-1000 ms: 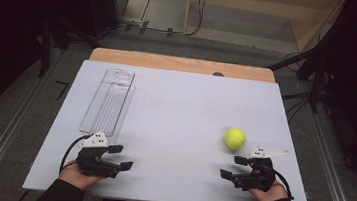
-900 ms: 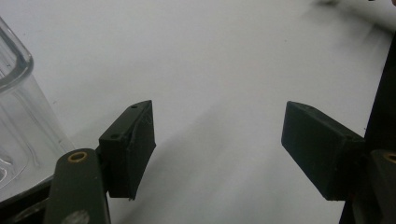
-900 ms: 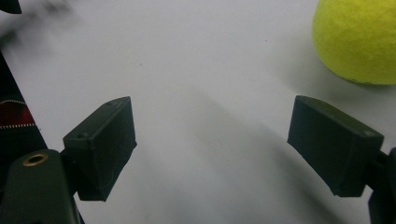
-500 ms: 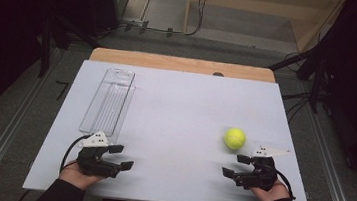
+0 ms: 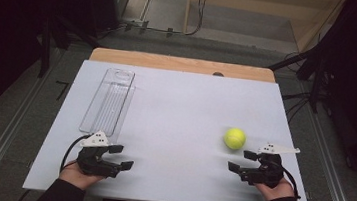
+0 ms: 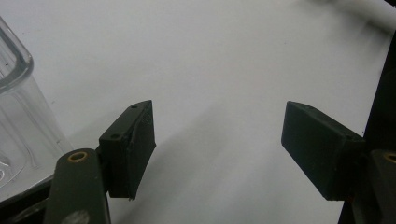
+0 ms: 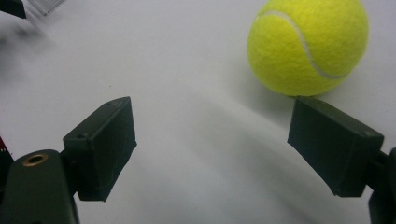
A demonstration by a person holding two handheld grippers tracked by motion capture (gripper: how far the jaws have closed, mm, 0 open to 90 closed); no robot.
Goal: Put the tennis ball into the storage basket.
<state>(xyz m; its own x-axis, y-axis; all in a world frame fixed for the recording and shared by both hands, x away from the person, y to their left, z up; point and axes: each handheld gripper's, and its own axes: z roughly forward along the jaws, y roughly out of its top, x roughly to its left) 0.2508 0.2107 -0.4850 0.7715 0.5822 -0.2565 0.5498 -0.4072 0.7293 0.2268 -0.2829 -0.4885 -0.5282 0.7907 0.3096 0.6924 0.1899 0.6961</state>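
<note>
Dark surroundings and a grey floor frame the table, whose white top has a strip of bare wood along its far edge. We hold our left gripper low over the near left part of the table, its jaws spread wide with nothing between them; in the left gripper view we see bare white surface in the gap. Just beyond it, toward the far left, lies a long clear plastic tray, and a corner of that tray shows at the left edge of the left gripper view. We hold our right gripper near the near right edge, jaws parted and gripping nothing. A yellow tennis ball rests on the table just beyond it. In the right gripper view the ball sits beyond the right-hand jaw, close to its tip, outside the gap.
</note>
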